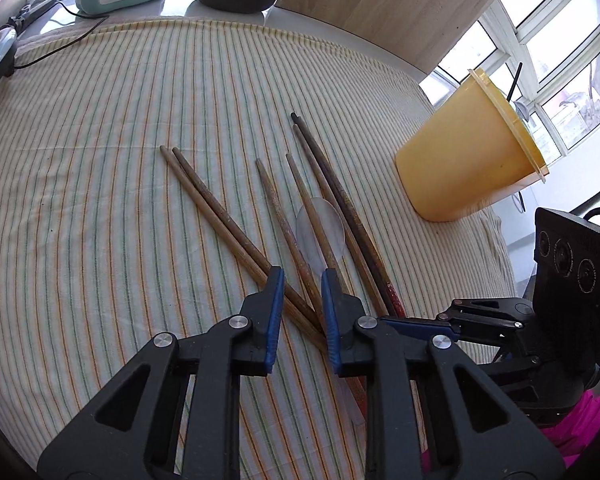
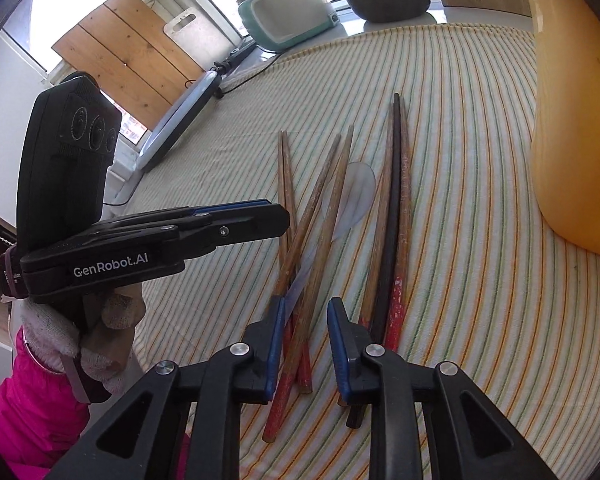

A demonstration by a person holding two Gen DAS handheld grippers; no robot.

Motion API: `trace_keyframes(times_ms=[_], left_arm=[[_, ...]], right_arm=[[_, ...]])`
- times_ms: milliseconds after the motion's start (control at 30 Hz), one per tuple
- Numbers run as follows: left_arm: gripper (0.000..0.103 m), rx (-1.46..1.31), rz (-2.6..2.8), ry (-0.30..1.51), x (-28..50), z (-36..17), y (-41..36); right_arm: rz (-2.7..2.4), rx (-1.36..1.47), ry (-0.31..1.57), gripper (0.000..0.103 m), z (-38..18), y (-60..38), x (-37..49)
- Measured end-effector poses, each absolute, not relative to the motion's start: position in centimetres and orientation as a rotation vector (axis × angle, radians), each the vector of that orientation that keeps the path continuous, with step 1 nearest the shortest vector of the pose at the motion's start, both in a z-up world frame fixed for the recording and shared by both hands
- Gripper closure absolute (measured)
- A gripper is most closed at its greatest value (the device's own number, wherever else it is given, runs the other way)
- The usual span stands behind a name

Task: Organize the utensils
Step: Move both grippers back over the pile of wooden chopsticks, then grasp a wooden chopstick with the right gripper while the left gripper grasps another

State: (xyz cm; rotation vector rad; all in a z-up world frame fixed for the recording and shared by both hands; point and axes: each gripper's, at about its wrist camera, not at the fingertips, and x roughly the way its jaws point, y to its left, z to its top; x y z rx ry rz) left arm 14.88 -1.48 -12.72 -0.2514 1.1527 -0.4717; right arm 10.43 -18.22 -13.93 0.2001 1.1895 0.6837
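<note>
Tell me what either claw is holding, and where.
Nothing is clamped yet: the left claw and right claw each straddle the brown wooden chopsticks near their thick ends, gaps showing.

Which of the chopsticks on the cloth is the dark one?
The near-black chopstick in the rightmost trio, lying between two brown, red-ended ones; every other stick is brown wood.

Seven thin wooden chopsticks [image 1: 216, 204], possibly more hidden; one clear plastic spoon [image 1: 320, 228]; one tall yellow plastic cup [image 1: 468, 152].
</note>
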Motion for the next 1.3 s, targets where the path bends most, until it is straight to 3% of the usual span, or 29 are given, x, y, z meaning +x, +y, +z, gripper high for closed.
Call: trace_keyframes(times_ms=[700, 1067, 1300], left_arm=[[0.085, -0.088, -0.436, 1.219, 18.0, -13.8, -4.8], [0.099, -0.108, -0.434, 1.198, 18.4, -14.2, -3.9], [0.099, -0.124, -0.442, 1.191, 18.2, -14.3, -3.0]], right_arm=[[0.665, 0.213, 1.227, 0.086, -14.4, -17.7, 11.7], [0.668, 0.212, 1.236, 0.086, -14.6, -17.1, 12.4], [0.660, 0.208, 1.248, 0.088, -14.7, -16.4, 13.4]])
